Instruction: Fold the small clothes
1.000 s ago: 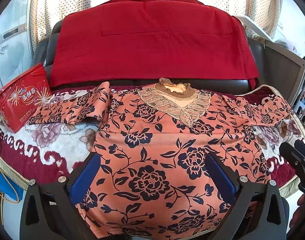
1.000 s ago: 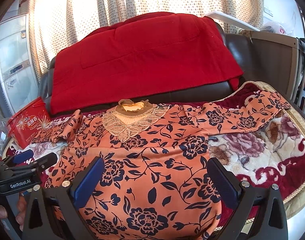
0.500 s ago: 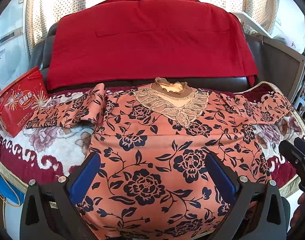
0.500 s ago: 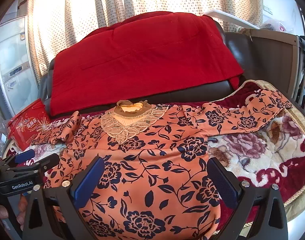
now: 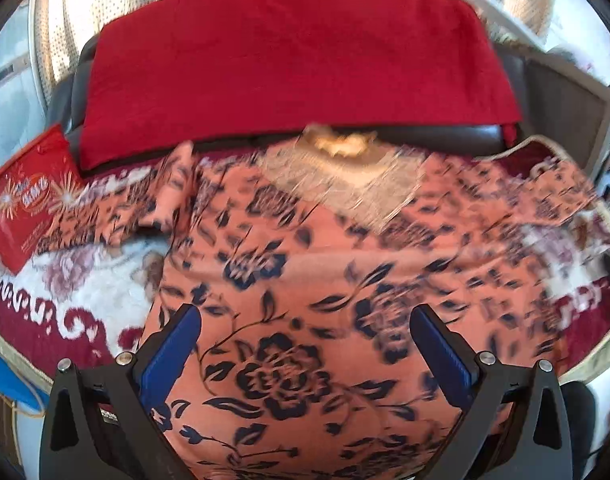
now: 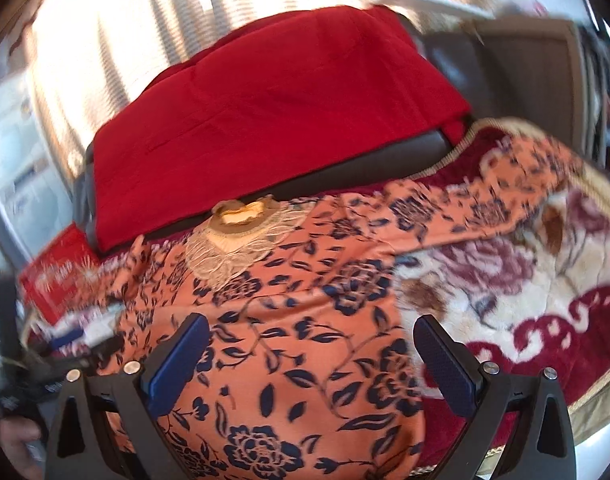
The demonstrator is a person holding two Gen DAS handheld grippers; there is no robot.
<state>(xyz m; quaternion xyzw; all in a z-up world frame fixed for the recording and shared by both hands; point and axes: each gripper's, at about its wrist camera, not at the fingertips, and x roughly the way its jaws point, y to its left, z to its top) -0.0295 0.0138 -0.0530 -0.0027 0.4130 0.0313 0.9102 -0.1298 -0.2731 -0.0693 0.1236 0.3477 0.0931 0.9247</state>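
Now both views closer over blouse (image 5: 305,280).

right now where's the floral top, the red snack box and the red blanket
floral top (image 6: 289,364), right wrist view, body fabric
red snack box (image 5: 25,204), left wrist view, printed front
red blanket (image 5: 297,60), left wrist view, middle

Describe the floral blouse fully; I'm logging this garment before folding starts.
The floral blouse is salmon-orange with dark navy flowers and vines, a soft drapey fabric by its look. It has a brown stand-up collar above a cream lace yoke and long sleeves. It lies flat, front up and unfolded, on a plush floral blanket, collar toward the sofa back. One sleeve stretches out; the other bunches beside a red box. Neither gripper's open jaws hold it.
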